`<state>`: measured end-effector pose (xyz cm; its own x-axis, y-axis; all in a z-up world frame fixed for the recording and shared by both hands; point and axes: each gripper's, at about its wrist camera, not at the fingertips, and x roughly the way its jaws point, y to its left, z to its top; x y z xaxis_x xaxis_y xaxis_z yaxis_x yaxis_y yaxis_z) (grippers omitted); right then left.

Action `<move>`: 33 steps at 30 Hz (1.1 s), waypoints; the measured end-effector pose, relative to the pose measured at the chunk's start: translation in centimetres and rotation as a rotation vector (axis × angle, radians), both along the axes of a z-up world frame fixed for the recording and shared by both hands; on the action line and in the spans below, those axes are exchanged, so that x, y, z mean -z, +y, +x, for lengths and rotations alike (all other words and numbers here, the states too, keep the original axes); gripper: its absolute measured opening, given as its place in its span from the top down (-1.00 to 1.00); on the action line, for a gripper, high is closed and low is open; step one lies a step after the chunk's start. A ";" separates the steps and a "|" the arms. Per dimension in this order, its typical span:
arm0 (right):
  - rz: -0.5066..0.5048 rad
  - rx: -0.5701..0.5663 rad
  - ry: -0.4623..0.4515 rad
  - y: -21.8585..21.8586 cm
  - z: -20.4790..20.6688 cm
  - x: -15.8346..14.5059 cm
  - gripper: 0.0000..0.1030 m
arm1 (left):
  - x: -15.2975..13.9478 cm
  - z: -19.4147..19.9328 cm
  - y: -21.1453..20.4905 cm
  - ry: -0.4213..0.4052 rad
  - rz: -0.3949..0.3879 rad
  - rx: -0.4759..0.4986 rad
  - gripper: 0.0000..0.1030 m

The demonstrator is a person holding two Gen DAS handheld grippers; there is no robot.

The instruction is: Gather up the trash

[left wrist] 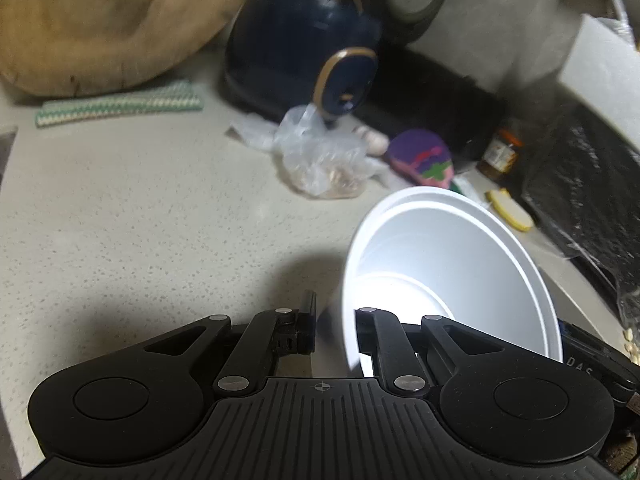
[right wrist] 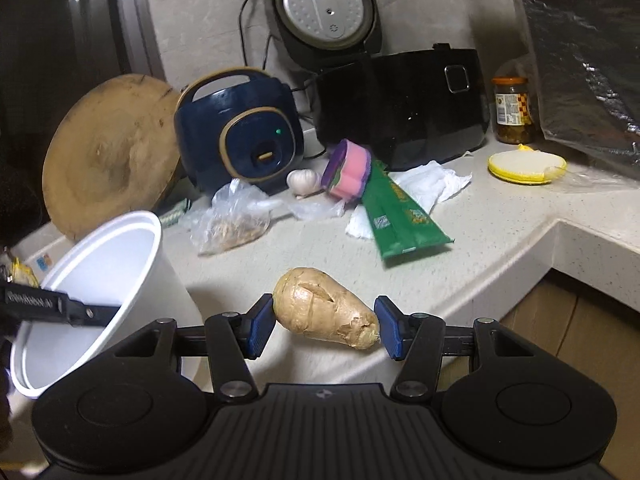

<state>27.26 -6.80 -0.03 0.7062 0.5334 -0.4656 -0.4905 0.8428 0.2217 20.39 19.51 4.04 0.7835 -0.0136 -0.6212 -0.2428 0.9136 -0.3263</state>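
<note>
My left gripper is shut on the rim of a white foam cup, one finger inside and one outside. The cup is tilted with its mouth toward the camera, above the speckled counter. In the right wrist view the same cup hangs at the left with a black finger reaching into it. My right gripper is shut on a beige ginger root, held lengthwise between the blue pads above the counter's front edge. A crumpled plastic bag, a green wrapper and white tissue lie further back.
A round wooden board leans at the back left. Beside it stand a dark blue cooker and an open black rice cooker. Garlic, a pink-purple sponge, a jar and a yellow lid sit around. The counter edge drops at the right.
</note>
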 end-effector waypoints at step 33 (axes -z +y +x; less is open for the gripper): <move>-0.217 0.647 0.187 -23.6 -11.5 14.6 -0.05 | 28.5 10.3 -24.5 0.364 0.016 0.476 0.74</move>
